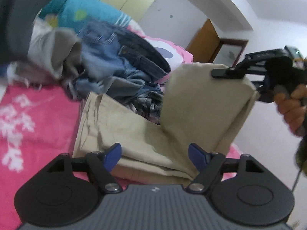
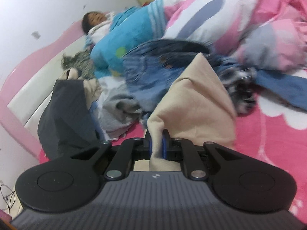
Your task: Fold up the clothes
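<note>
Bed point(image 1: 38, 115): one, pink blanket with white flower print, fills the ground in both views. A pink quilt point(image 2: 259, 28) with white and grey-blue shapes is bunched at the far side.

Clothes heap point(image 1: 119, 63): one pile on the blanket behind my work. I count at least two pairs of blue jeans point(image 2: 153, 71), one grey garment point(image 1: 55, 57), one checked piece point(image 1: 151, 103), one dark grey piece point(image 2: 65, 115). Blur keeps the count loose. A child point(image 2: 94, 20) lies beyond the heap under one teal blanket point(image 2: 130, 38).

Tan trousers point(image 1: 134, 134): one pair, the piece I am folding. The lower part lies flat on the blanket right in front of my left tongs; the other part is lifted up and over toward the right, forming a raised flap.

Right tongs point(image 2: 157, 145): held high and roughly level at the flap's top edge, my bare fingers point(image 1: 291, 111) wrapped round the handle. Both blue pads are pinched tight on a fold of the tan cloth, which hangs down from them.

Left tongs point(image 1: 154, 155): low, just over the near edge of the flat part, pointing along the bed. The pads stand wide apart with nothing between them; cloth lies beneath.
</note>
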Tool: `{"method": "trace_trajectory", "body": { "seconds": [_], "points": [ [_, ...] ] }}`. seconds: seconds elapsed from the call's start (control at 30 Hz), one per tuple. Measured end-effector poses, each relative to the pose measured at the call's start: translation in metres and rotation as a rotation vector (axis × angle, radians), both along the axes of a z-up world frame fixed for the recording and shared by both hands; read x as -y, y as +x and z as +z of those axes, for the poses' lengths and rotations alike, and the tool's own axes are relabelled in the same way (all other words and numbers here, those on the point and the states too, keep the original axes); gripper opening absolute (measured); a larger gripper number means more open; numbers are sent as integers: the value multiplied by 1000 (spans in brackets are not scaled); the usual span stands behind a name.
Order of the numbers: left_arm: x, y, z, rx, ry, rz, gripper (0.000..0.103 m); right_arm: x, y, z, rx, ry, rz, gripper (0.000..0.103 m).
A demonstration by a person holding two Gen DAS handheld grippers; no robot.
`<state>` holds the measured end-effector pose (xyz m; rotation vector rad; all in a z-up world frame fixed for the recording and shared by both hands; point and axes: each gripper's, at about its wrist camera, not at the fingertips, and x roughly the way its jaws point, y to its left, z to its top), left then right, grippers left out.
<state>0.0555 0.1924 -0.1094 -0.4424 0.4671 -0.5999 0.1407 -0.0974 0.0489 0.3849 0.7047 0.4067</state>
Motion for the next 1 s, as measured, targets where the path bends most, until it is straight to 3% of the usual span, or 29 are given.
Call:
{"method": "trace_trajectory", "body": {
  "seconds": [0.23, 0.43, 0.53, 0.57, 0.6, 0.73, 0.83, 0.9, 1.0],
  "points": [
    [-2, -12, -8, 36, 40, -24, 80, -73, 45, -44, -110, -54, 110, 8],
    [-5, -8, -13, 9, 37, -34, 81, -123, 61, -69, -171, -178, 183, 8],
    [-3, -6, -15, 3, 44, -42, 81, -143, 64, -78, -202, -220, 213, 16],
    [-4, -5, -15, 2, 43, -43, 81, -148, 64, -79, -202, -221, 219, 25],
    [-4, -5, -16, 1, 41, -43, 81, -152, 64, -78, -201, -215, 228, 32],
    [-9, -4, -17, 3, 19, -40, 81, -148, 55, -59, -151, 45, 339, 33],
    [-17, -8, -16, 18, -20, -29, 81, -124, 41, -37, -90, 210, 347, 32],
    [-24, -11, -13, 35, -53, -18, 81, -96, 26, -24, -26, 242, 311, 32],
    [-35, -14, -5, 70, -95, 16, 81, -57, -2, -18, 50, 149, 230, 33]
  ]
}}
